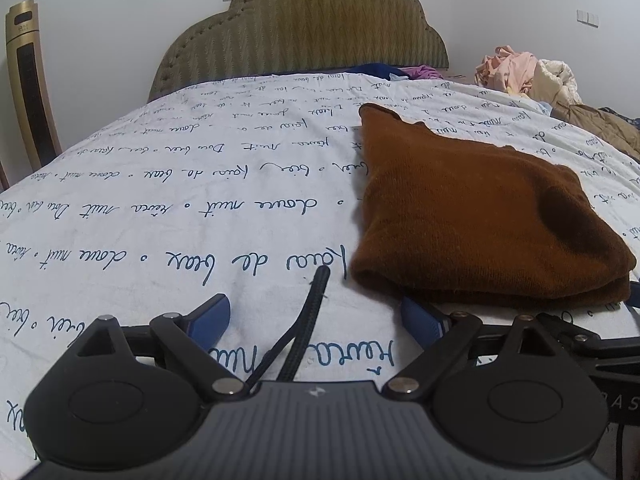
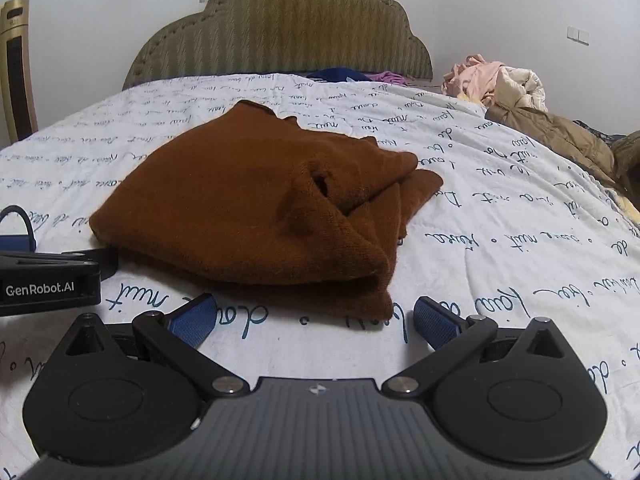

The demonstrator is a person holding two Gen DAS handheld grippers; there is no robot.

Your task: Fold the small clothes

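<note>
Rust-brown knitted garment lies folded at mid-frame on the white script-printed bedspread. My right gripper and left gripper both stand wide, empty. Judged: fold finished; next, fetch another piece.

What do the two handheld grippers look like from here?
Both the left gripper and right gripper share a build: black linkage arms with silver pivot pins, ribbed grey bodies, blue textured fingertips. A black braided cord loops off the left one, whose side reads GenRobot.AI.

dim indoor light, soft shadows, sharp focus, fisheye-bent edges.
</note>
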